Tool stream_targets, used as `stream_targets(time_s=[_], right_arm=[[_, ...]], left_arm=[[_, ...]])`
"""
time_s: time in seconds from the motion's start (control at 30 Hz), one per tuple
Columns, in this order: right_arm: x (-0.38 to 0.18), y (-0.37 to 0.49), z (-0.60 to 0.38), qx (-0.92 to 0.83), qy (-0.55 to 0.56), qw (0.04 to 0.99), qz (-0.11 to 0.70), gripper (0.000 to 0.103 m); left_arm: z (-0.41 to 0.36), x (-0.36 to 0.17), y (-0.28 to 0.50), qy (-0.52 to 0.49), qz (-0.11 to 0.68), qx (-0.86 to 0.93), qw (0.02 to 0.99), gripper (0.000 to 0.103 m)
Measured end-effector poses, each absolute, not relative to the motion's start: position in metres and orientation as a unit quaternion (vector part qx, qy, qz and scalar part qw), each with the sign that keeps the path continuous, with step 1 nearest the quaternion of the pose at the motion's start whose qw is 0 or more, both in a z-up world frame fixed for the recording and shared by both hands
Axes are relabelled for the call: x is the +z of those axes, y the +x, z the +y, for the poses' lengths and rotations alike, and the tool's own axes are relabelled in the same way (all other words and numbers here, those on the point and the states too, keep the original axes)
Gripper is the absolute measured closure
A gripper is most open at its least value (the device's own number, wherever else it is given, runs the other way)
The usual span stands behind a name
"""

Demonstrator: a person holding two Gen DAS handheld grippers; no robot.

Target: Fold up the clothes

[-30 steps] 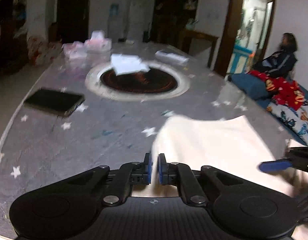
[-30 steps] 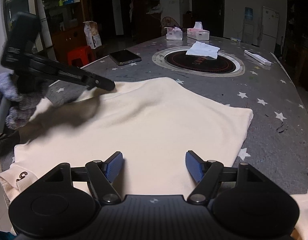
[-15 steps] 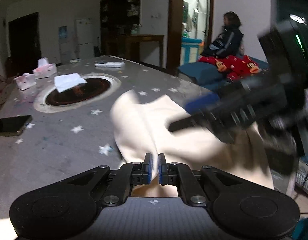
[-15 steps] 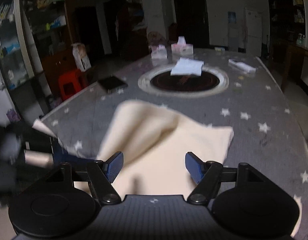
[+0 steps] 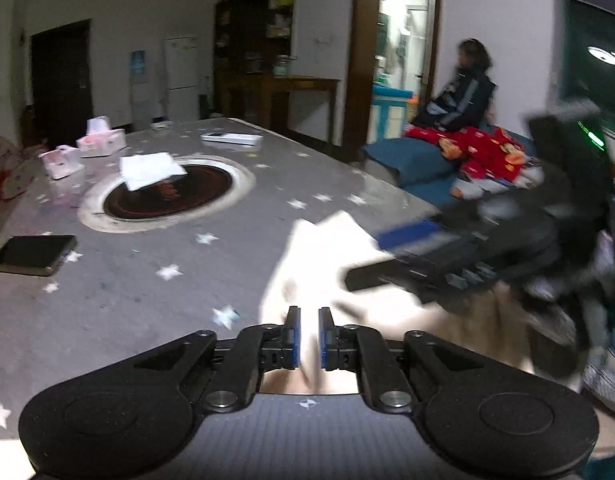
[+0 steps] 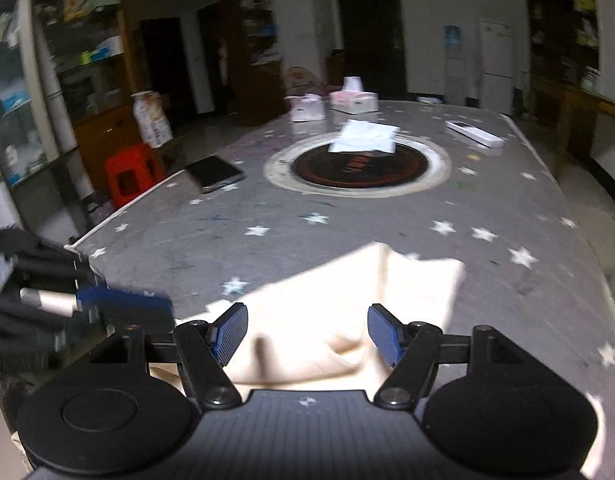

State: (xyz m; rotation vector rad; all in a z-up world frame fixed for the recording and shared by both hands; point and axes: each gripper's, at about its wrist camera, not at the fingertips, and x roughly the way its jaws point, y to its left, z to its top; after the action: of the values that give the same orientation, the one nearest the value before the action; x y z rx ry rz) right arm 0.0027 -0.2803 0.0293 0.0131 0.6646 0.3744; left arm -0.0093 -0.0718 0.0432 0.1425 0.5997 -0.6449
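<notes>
A cream garment (image 6: pixel 347 300) lies bunched at the near end of the grey star-patterned table (image 6: pixel 307 216); it also shows in the left wrist view (image 5: pixel 327 248). My left gripper (image 5: pixel 309 332) is shut on a fold of the cream garment, which runs up between its blue pads. My right gripper (image 6: pixel 307 330) is open and empty, hovering just above the garment's near part. In the left wrist view the right gripper (image 5: pixel 387 256) shows blurred at the right over the cloth. In the right wrist view the left gripper (image 6: pixel 147 304) shows at the lower left.
A round dark hotplate (image 6: pixel 357 166) with a white cloth (image 6: pixel 365 138) on it sits mid-table. A phone (image 6: pixel 213 172), two tissue boxes (image 6: pixel 353 98) and a remote (image 6: pixel 473 133) lie further off. A red stool (image 6: pixel 133 170) stands left of the table. A person (image 5: pixel 465 96) sits at the right.
The garment, spread flat a second ago, has been pulled into a bunch toward the near edge by my left gripper. The right gripper has lifted and stayed open.
</notes>
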Motion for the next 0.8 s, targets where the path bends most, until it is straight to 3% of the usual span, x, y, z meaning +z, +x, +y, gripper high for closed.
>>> stream_targets(time_s=[0.07,0.1,0.17,0.23,0.3,0.33,0.8], right_arm=[[0.028,-0.001,-0.289,0.170,0.011,0.930,0.327,0.035],[0.028,-0.003,-0.292,0.165,0.010,0.930,0.328,0.035],[0.026,-0.007,-0.297,0.159,0.009,0.930,0.331,0.035],[0.024,-0.010,-0.301,0.154,0.008,0.930,0.335,0.035],[0.022,-0.012,-0.305,0.149,0.007,0.929,0.338,0.035],[0.021,-0.012,-0.306,0.147,0.008,0.929,0.340,0.035],[0.024,0.021,-0.304,0.150,-0.008,0.929,0.337,0.035]], left_arm=[[-0.076,0.042,0.004,0.061,0.305,-0.308,0.899,0.077],[-0.080,0.039,0.010,0.059,0.316,-0.307,0.896,0.066],[-0.088,0.031,0.017,0.062,0.332,-0.309,0.889,0.061],[-0.095,0.024,0.021,0.068,0.341,-0.311,0.884,0.068],[-0.100,0.021,0.021,0.077,0.336,-0.318,0.883,0.087],[-0.101,0.021,0.020,0.081,0.332,-0.320,0.884,0.091],[-0.032,0.045,0.081,0.079,0.267,-0.145,0.949,0.097]])
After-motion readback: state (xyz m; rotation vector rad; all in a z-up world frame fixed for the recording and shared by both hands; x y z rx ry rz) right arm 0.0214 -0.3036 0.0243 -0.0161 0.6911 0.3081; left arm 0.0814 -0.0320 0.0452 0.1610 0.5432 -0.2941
